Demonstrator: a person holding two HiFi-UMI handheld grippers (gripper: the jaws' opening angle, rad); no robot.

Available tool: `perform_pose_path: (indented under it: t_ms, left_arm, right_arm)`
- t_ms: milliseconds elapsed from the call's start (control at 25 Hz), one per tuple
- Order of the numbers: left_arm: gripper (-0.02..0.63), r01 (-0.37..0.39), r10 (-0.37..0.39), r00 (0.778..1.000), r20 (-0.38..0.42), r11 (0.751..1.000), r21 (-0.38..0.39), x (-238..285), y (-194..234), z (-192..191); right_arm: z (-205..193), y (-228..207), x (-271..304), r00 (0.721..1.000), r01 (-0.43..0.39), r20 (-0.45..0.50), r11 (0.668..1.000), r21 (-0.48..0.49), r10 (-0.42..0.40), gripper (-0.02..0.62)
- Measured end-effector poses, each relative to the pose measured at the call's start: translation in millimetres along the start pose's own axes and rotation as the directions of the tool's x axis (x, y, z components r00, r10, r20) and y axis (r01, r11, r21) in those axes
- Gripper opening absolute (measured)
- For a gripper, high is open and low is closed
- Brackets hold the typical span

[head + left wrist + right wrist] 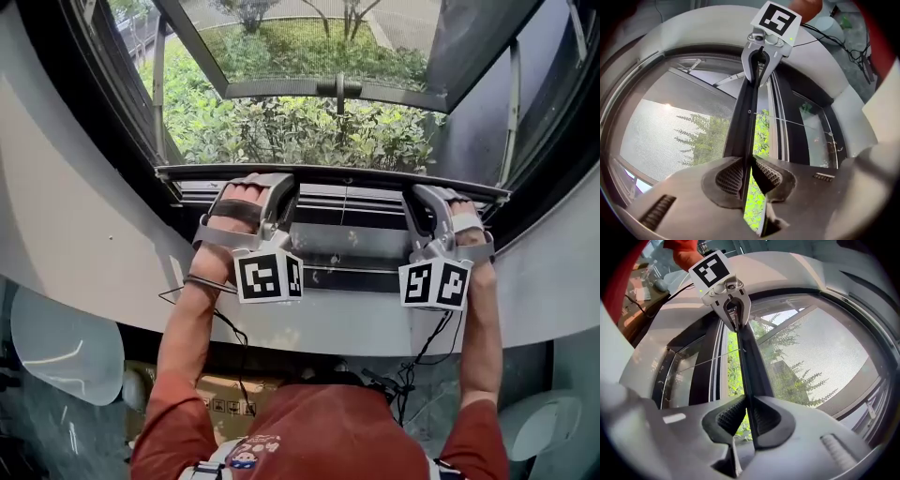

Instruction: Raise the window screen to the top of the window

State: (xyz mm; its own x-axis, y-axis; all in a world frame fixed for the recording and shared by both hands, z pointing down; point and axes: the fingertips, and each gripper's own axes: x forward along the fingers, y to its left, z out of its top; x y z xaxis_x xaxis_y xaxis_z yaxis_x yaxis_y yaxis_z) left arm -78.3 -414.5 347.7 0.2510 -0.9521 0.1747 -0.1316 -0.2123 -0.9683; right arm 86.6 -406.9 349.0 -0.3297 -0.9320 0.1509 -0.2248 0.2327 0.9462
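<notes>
Left hand-held gripper (749, 174) and right hand-held gripper (749, 414) each pinch the thin lip of the window screen's (661, 136) dark bottom bar (375, 177), one near each end. That bar sits low, just above the sill (356, 246). Its mesh looks light and flimsy. The stiff bar is the sound hold and probably needs lifting evenly so it doesn't skew.

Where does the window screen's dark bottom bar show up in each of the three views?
Head view: the bottom bar runs left to right across the middle.
Left gripper view: the bottom bar rises from the jaws at bottom centre towards the top.
Right gripper view: the bottom bar likewise rises from bottom centre.
Shared landmark: the green shrubs outside, beyond the bar.
</notes>
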Motion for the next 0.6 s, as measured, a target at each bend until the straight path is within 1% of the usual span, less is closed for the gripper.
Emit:
perform_pose_path:
  t_ms: [120, 320, 600]
  left_arm:
    - [0.058, -0.037, 0.037, 0.999, -0.003, 0.999, 0.011, -0.3, 10.4, 2.0]
    - [0.052, -0.115, 0.115, 0.993, -0.01, 0.993, 0.02, -1.6, 30.9, 5.6]
    - [0.048, -0.174, 0.177, 0.983, -0.043, 0.982, 0.073, -4.4, 49.3, 8.1]
  right_arm:
    - [1.3, -9.4, 0.4, 0.999, 0.038, -0.026, 0.999, -0.039, -0.039, 0.057]
    - [5.1, -28.0, 0.5, 0.991, 0.106, -0.071, 0.984, -0.143, -0.117, 0.049]
    - [10.6, -45.9, 0.1, 0.977, 0.165, -0.106, 0.968, -0.187, -0.187, 0.049]
